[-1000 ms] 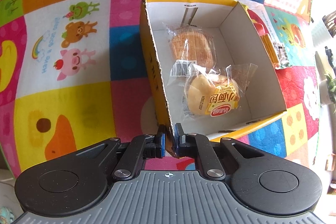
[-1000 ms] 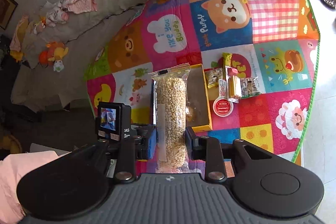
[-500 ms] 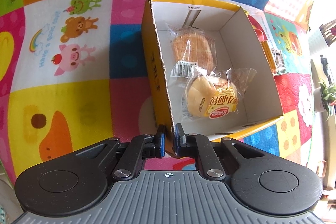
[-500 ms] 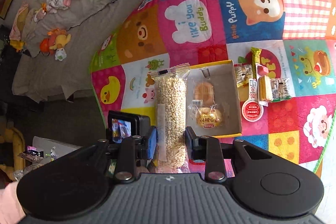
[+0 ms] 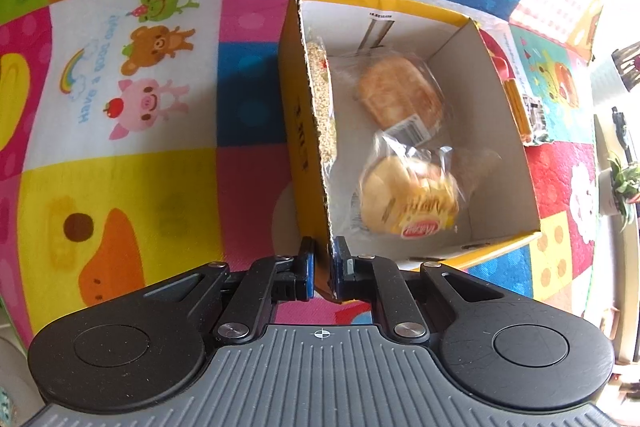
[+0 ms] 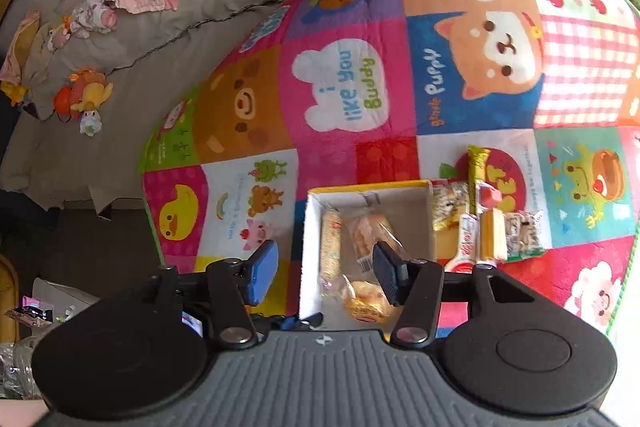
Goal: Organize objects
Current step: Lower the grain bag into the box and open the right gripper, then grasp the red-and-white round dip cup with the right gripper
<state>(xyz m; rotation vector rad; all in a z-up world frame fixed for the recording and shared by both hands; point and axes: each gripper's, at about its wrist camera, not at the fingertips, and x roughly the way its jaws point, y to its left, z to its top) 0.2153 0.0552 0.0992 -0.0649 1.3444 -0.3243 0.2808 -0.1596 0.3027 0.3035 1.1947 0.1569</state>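
Note:
A yellow cardboard box (image 5: 298, 131) with a white inside stands on the patchwork play mat; it also shows in the right wrist view (image 6: 310, 251). My left gripper (image 5: 323, 269) is shut on the box's near left wall corner. In the box lie a long bag of puffed grain (image 6: 331, 247) along the left wall, a wrapped toast-like bun (image 5: 398, 95) and a wrapped round bun with a yellow label (image 5: 408, 201). My right gripper (image 6: 326, 273) is open and empty, held above the box.
Several wrapped snacks (image 6: 486, 227) lie on the mat just right of the box. A grey sofa with clothes and a plush toy (image 6: 82, 99) lies beyond the mat's left edge. A potted plant (image 5: 624, 183) stands off the mat at right.
My right gripper held the grain bag above the box; it has opened and the bag now lies in the box along the left wall. The buns shifted slightly. My left gripper kept its hold.

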